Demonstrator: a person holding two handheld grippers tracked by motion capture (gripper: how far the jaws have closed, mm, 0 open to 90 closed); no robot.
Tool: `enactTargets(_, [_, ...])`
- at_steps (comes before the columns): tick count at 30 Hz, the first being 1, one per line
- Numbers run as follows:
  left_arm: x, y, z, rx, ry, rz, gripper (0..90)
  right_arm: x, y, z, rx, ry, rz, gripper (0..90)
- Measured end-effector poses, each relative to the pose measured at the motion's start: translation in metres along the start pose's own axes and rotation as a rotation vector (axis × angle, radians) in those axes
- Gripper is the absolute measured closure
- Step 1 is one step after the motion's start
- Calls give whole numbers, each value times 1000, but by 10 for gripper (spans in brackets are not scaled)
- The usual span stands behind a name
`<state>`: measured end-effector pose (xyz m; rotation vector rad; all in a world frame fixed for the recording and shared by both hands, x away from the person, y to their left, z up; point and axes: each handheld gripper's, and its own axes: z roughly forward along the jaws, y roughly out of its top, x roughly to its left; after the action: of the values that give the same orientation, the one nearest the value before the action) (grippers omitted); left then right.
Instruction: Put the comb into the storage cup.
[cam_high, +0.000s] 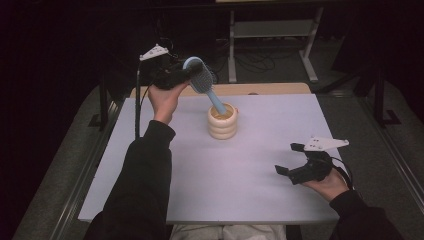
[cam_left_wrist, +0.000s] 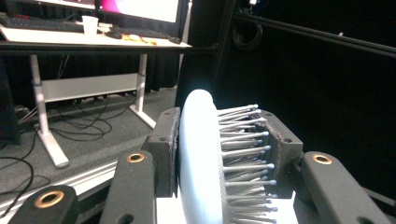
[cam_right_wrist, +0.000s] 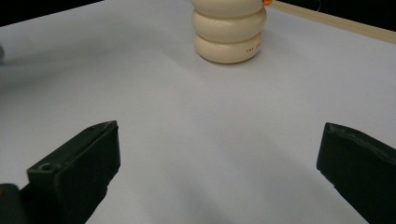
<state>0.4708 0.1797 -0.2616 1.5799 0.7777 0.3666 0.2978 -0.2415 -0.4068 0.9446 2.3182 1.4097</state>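
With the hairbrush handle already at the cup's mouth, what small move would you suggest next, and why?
Probably lower the left gripper a little further before opening. It grips the hairbrush by its head, tilted, with the handle tip just inside the cream ribbed cup. Releasing now might tip it out.

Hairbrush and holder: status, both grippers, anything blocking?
Left gripper shut on blue hairbrush head, handle end down in cream ribbed holder. Right gripper open, nothing between the jaws, low over white table. Nothing blocking the holder.

Bright, evenly lit white table (cam_high: 250, 175) against a dim, dark room; soft shadows, slight overall blur.
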Motion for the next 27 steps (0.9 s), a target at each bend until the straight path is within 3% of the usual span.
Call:
enactTargets(10, [4, -16, 9, 39, 13, -9, 554, -4, -8, -6, 2, -16, 14, 0])
enactTargets(21, [7, -37, 23, 37, 6, -53, 554, -4, -9, -7, 0, -15, 16, 0])
enactTargets(27, [12, -49, 29, 11, 14, -113, 553, -7, -9, -8, -18, -11, 40, 0])
